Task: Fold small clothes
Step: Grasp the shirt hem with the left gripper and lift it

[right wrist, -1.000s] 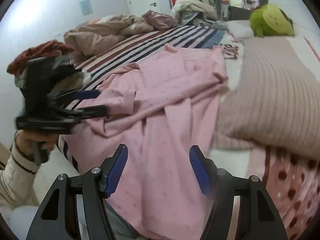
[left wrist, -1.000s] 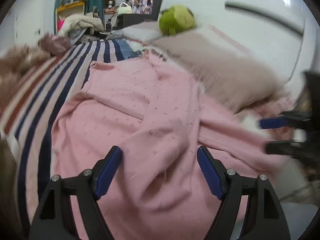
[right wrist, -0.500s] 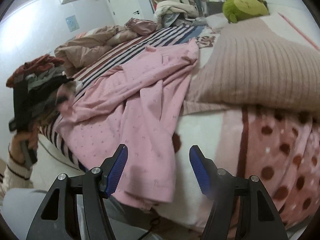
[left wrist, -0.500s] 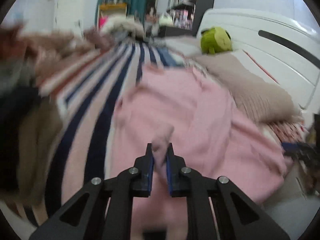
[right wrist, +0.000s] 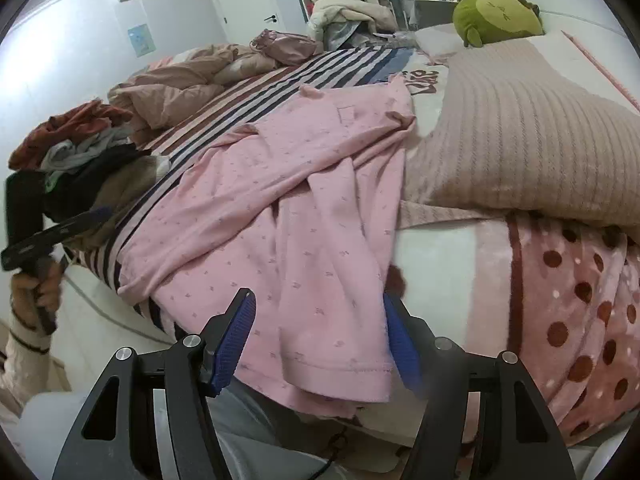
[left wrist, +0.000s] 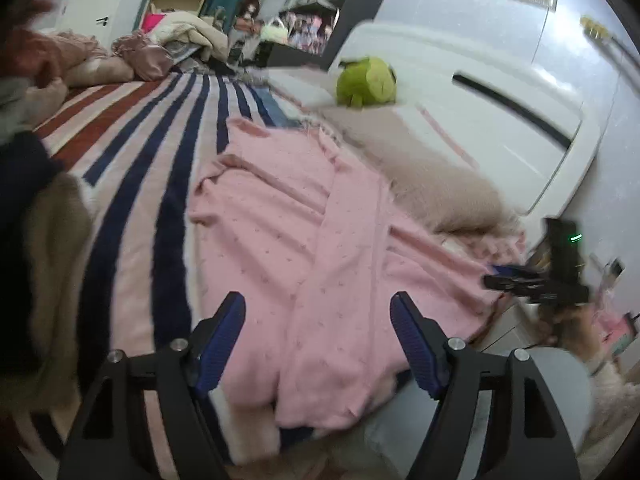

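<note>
Left wrist: both tools, left tool (left wrist: 318, 342) just reopened, gape over the pink garment's (left wrist: 280, 232) hanging hem.

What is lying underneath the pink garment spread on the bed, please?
The pink garment lies on a striped blanket; its right side rests on a white, dotted blanket, its hem overhanging the bed's edge. Whatever lies beneath its middle is covered.
</note>
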Tool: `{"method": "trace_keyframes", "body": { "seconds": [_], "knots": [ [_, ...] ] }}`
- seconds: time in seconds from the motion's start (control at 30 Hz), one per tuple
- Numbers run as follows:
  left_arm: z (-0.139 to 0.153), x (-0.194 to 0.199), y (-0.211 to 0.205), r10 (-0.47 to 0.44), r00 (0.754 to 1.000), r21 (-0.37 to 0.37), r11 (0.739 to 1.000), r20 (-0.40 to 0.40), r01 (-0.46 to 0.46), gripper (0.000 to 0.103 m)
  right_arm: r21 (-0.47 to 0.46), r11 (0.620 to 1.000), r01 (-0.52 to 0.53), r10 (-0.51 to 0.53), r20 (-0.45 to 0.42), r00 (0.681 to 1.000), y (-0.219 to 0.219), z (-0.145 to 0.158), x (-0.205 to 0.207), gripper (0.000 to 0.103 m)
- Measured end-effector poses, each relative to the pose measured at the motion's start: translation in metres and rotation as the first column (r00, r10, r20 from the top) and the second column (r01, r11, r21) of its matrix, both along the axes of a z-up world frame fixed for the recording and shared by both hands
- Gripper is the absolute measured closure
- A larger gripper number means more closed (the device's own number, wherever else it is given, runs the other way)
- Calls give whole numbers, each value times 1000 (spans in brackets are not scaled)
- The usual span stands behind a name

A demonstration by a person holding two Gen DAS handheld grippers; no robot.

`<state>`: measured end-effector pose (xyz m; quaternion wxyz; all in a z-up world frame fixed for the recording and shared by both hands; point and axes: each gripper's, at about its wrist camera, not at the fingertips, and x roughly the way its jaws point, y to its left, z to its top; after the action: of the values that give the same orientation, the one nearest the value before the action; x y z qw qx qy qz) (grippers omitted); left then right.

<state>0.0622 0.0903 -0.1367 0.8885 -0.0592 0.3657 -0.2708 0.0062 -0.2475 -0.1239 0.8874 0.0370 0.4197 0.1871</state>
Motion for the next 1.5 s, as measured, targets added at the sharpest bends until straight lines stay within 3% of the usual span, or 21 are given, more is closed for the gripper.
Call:
{"method": "trace_keyframes", "body": {
  "seconds": [0.07, 0.13, 0.2, 0.27, 0.4, 0.47, 0.5, 0.53, 0.6, 0.67, 0.73, 0.8, 0.9, 1.0, 1.07, 1.13, 1.2, 1.5],
  "knots": [
    [-16, 16, -23, -14, 1000, 90, 996, -10, 15, 48, 0, 1000, 0, 0, 0, 1000, 2, -1, -1, 43],
    [-35, 29, -44, -47, 997, 141, 988, -55, 54, 82, 17, 1000, 9, -9, -10, 1000, 2, -4, -1, 43],
    [-45, 35, -52, -83, 994, 157, 983, -77, 94, 100, 31, 999, 20, -20, -19, 1000, -2, -5, -1, 43],
    [-36, 31, -60, -93, 995, 222, 970, -27, 97, 101, 28, 999, 36, -35, -25, 999, -7, -5, -2, 43],
    [5, 31, -29, -28, 998, 173, 985, 62, 16, 101, 2, 1000, 28, -28, -29, 999, -15, -2, -5, 43],
    [7, 36, -18, -4, 998, 197, 980, 69, -10, 101, 17, 999, 29, -28, -40, 999, -20, -5, -4, 43],
    [0, 39, -16, -14, 999, 213, 977, 37, 6, 94, 34, 999, 30, -28, -61, 998, -23, -10, -2, 43],
    [-12, 41, -15, -26, 1000, 237, 971, -3, 26, 75, 46, 998, 34, -30, -78, 997, -24, -15, 1, 43],
    [-28, 40, -10, -4, 999, 300, 954, -33, 13, 52, 64, 996, 57, -49, -122, 991, -26, -28, 6, 42],
    [-35, 37, 4, 32, 998, 288, 958, -50, -16, 49, 101, 993, 62, -49, -133, 990, -29, -34, 7, 40],
    [-34, 34, 23, 55, 995, 196, 980, -87, -37, 30, 155, 987, 39, -17, -140, 990, -32, -31, 6, 41],
    [-39, 30, 30, 45, 992, 177, 984, -120, -23, 26, 172, 985, -1, 31, -168, 985, -29, -33, 6, 41],
    [-51, 26, 21, 20, 990, 186, 983, -137, 6, 29, 126, 990, -65, 89, -195, 977, -15, -39, 12, 41],
    [-54, 30, 7, 22, 991, 142, 990, -129, -3, 51, 168, 983, -70, 100, -181, 978, -4, -41, 28, 49],
    [-57, 37, -6, 42, 992, 145, 989, -120, -25, 56, 152, 985, -84, 109, -167, 980, 6, -43, 36, 58],
    [-58, 36, -18, 43, 995, 162, 986, -94, -28, 77, 105, 990, -98, 112, -137, 984, 18, -46, 44, 85],
    [-53, 35, -22, 25, 995, 144, 989, -99, -11, 96, 116, 989, -92, 107, -128, 986, 20, -47, 47, 94],
    [27, -7, -4, 21, 999, 27, 999, 45, -22, 96, 313, 948, -53, 44, 36, 998, 5, 11, 21, 95]
  ]
}}
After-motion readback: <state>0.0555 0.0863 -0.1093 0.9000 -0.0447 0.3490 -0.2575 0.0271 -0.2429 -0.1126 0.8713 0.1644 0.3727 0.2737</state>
